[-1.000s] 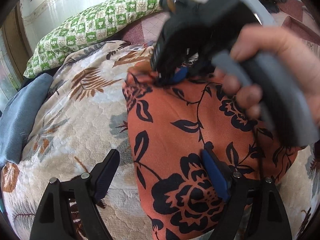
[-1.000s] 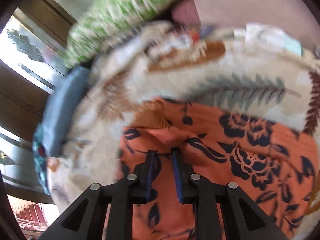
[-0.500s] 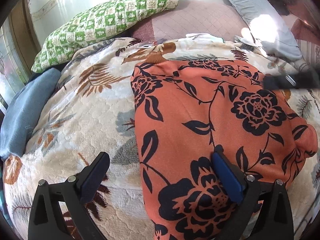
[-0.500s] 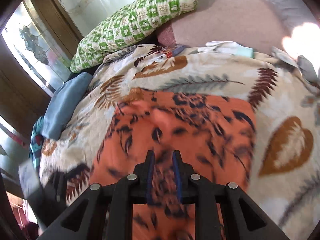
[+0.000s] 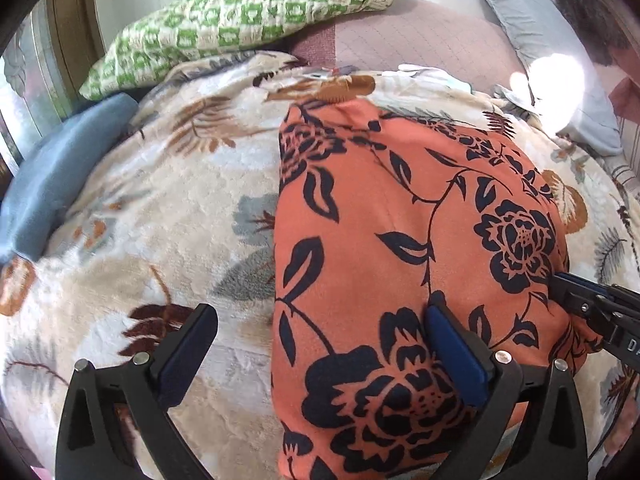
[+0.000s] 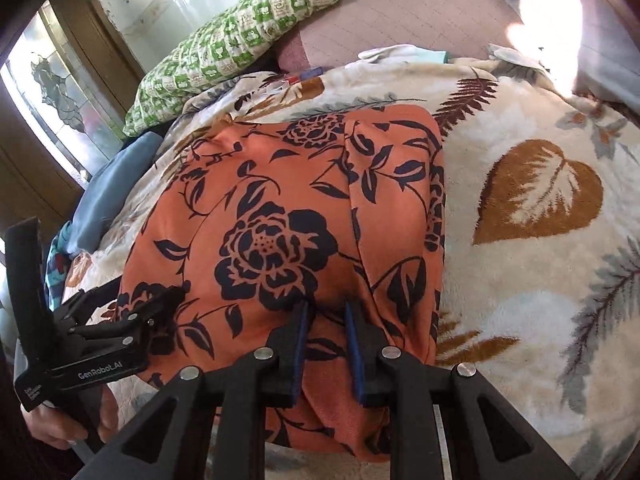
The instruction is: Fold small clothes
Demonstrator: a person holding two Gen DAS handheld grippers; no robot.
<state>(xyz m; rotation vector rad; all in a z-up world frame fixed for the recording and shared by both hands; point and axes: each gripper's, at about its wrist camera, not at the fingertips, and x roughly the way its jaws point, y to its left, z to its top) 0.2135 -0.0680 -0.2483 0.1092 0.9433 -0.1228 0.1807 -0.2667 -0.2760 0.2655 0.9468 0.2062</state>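
Left claw (image 5: 316, 352): spread wide, gripping nothing. Its right pad rests on the near part of the garment; its left pad sits over the bare blanket, at the lower left of the left wrist frame.
Right claw (image 6: 325, 330): narrowed to a small gap at the garment's near edge, lower centre of the right wrist frame. Cloth bunches between the pads, but whether it is pinched firmly cannot be told.
Key relation: the orange floral garment (image 5: 400, 220) lies directly ahead of both claws, its long axis running away from them toward the top of the frames. Both claws stand at its near end. The left works the left half, the right the right half; neither is clearly nearer.
Garment location: flat on the leaf-print blanket (image 5: 160, 220) covering the bed, mid-frame in both views.
Garment appearance: orange cloth with black roses and vines, apparently already doubled, with tidy side edges. One seam or crease runs lengthwise; the near end is puckered.
Surroundings: green checked pillow (image 5: 240, 20) at the upper left, blue cloth (image 5: 52, 184) at the left edge.
Judgement: the next fold likely carries the near end forward to the far end.
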